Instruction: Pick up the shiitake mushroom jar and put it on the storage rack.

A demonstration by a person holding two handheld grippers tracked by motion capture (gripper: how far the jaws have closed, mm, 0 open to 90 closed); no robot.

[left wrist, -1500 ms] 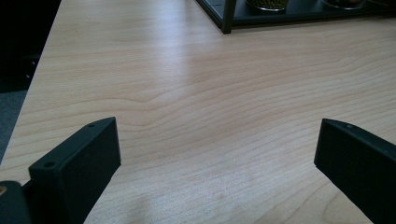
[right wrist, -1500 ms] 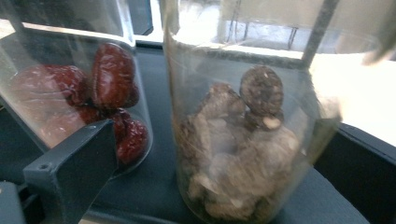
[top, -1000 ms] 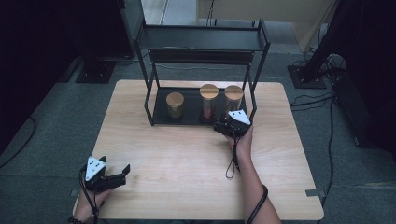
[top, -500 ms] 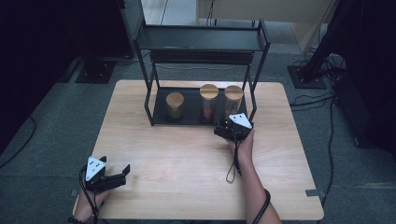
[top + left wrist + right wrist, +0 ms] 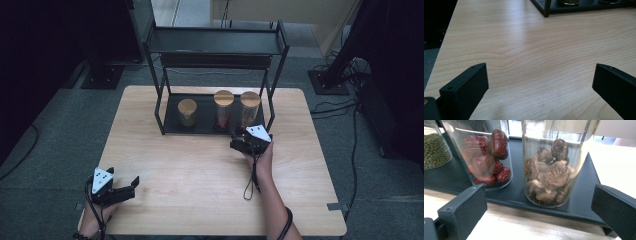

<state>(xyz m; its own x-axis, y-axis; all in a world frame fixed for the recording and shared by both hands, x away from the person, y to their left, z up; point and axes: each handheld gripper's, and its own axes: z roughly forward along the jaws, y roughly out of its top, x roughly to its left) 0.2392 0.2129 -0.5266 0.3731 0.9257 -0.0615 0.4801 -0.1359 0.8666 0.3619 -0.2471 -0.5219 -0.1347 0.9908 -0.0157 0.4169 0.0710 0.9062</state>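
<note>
Right gripper (image 5: 239,143) backed slightly — fingers spread before mushroom jar (image 5: 554,165).

Glass jar of dried mushrooms (image 5: 551,172) stands upright on black shelf tray (image 5: 584,195).

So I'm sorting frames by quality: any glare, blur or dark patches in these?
High view: the surroundings fall nearly black, while the table is evenly lit. Left gripper view: sharp wood grain, with a soft shadow at the bottom. Right gripper view: bright glare washes out the top of the mushroom jar and the table at right; the date jar is slightly soft.
</note>
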